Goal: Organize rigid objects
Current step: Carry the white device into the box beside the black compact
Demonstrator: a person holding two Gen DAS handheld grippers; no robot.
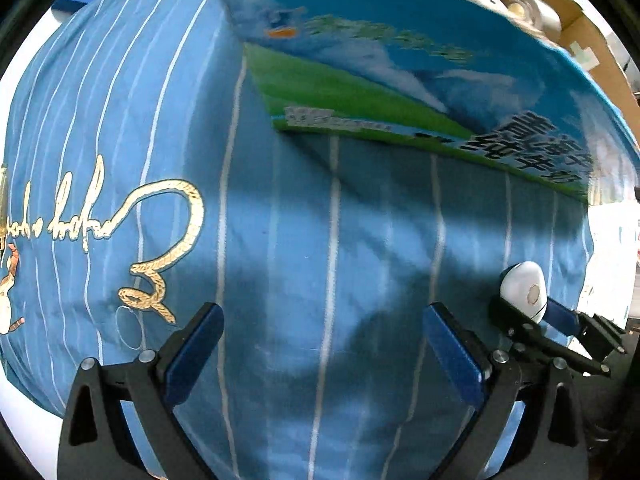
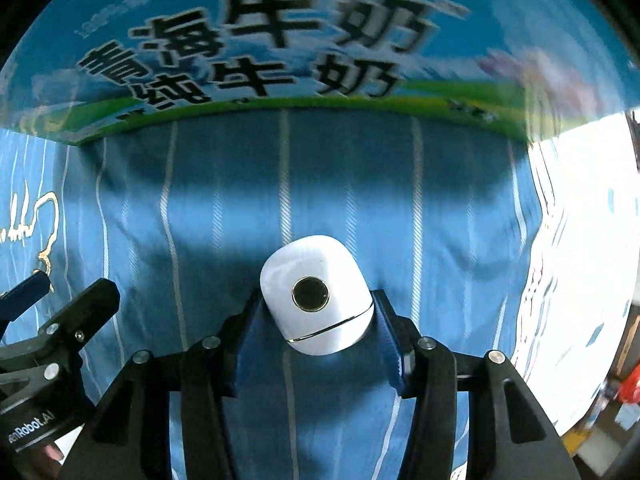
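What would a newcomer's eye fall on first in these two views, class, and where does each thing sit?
First, the white rounded gadget with a dark round button, clamped in the right tool above the blue striped cloth. Next, the large milk carton box with bold black characters, standing just beyond it. The left tool hangs open, holding nothing, over the same cloth.

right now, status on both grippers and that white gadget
Right gripper shut on white gadget, held above striped blue cloth. Left gripper open, empty. Milk carton box straight ahead, white items already inside.
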